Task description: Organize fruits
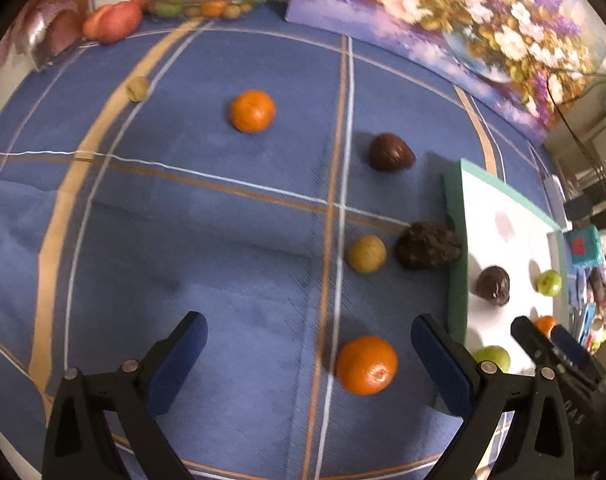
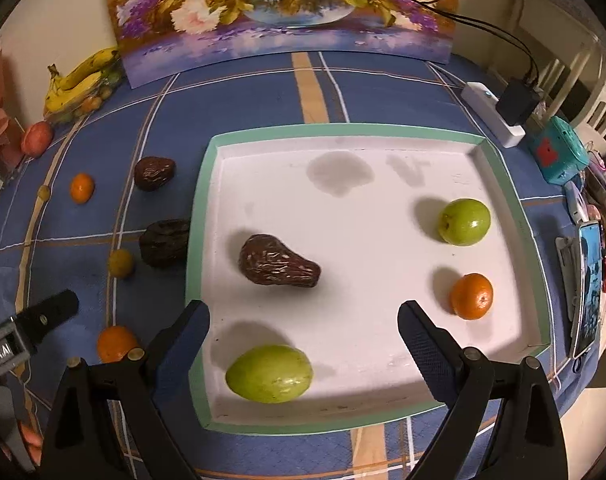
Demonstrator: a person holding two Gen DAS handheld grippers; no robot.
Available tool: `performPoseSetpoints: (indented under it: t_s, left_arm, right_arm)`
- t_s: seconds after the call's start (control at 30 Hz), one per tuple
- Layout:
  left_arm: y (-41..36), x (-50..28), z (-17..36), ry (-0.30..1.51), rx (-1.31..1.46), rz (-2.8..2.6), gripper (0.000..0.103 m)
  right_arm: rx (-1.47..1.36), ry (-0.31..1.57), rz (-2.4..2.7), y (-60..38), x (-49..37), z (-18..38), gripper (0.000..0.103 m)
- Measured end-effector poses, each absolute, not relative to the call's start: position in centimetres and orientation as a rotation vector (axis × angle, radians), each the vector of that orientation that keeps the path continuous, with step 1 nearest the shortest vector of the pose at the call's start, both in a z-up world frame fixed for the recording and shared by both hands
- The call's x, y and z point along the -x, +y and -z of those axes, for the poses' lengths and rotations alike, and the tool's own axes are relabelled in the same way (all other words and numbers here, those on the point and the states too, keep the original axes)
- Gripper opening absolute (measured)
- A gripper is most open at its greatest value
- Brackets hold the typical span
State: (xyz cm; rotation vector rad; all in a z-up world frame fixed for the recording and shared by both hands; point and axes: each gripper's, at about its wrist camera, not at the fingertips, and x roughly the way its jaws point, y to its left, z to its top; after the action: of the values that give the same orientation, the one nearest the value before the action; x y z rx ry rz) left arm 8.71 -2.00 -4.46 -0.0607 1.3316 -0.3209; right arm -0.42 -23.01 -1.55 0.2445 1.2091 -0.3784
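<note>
My left gripper [image 1: 307, 328] is open and points down at the blue cloth. An orange [image 1: 367, 365] lies between its fingers, nearer the right one and untouched. Further off on the cloth lie a second orange [image 1: 253, 111], a smooth dark fruit [image 1: 390, 152], a wrinkled dark fruit [image 1: 427, 246] and a small yellow-green fruit [image 1: 366, 254]. My right gripper [image 2: 303, 312] hangs open over the white tray [image 2: 343, 130]. A green fruit [image 2: 269, 374] lies on the tray between its fingers, clear of both pads. The tray also holds a dark pear-shaped fruit [image 2: 277, 266], a green apple [image 2: 464, 222] and an orange [image 2: 471, 296].
A flower painting [image 2: 283, 12] leans at the back. Bananas [image 2: 79, 80] and a reddish fruit [image 2: 37, 138] sit at the far left. A power strip [image 2: 493, 114], a teal box [image 2: 557, 152] and a phone [image 2: 587, 292] line the right edge.
</note>
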Motion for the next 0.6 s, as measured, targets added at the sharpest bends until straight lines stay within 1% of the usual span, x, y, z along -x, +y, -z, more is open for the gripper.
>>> performPoseSetpoints:
  t_s: [0.13, 0.27, 0.33, 0.4, 0.47, 0.5, 0.57, 0.6]
  left_arm:
    - [-3.4, -8.3, 4.7, 1.347, 0.001, 0.348, 0.103]
    - [-4.4, -8.1, 4.8, 1.354, -0.013, 0.37, 0.1]
    - [-4.8, -8.0, 5.0, 1.365, -0.022, 0.39, 0.093]
    - [-5.4, -7.8, 5.1, 1.378, -0.035, 0.404, 0.084]
    - [-5.8, -7.5, 5.3, 1.386, -0.048, 0.409, 0.079]
    - [-6.1, -7.5, 5.4, 1.396, -0.051, 0.417, 0.073]
    - [-6.2, -7.3, 5.7, 1.411, -0.043, 0.425, 0.065]
    - [-6.2, -7.2, 5.9, 1.421, -0.036, 0.424, 0.065]
  right_arm:
    - [-0.252, 1.208, 0.386, -23.8, 0.7, 1.4, 0.095]
    - [-0.256, 1.206, 0.398, -24.5, 0.9, 1.2, 0.095]
    - [-0.258, 1.206, 0.402, -24.9, 1.0, 1.1, 0.095]
    - [-0.26, 1.206, 0.406, -25.2, 1.1, 1.1, 0.095]
    - [-0.262, 1.208, 0.41, -25.5, 1.2, 1.1, 0.095]
    - [-0.263, 1.208, 0.411, -25.6, 1.2, 1.1, 0.095]
    - [-0.264, 1.209, 0.411, -25.7, 1.3, 1.2, 0.095]
    - [-0.264, 1.209, 0.411, -25.8, 1.3, 1.2, 0.095]
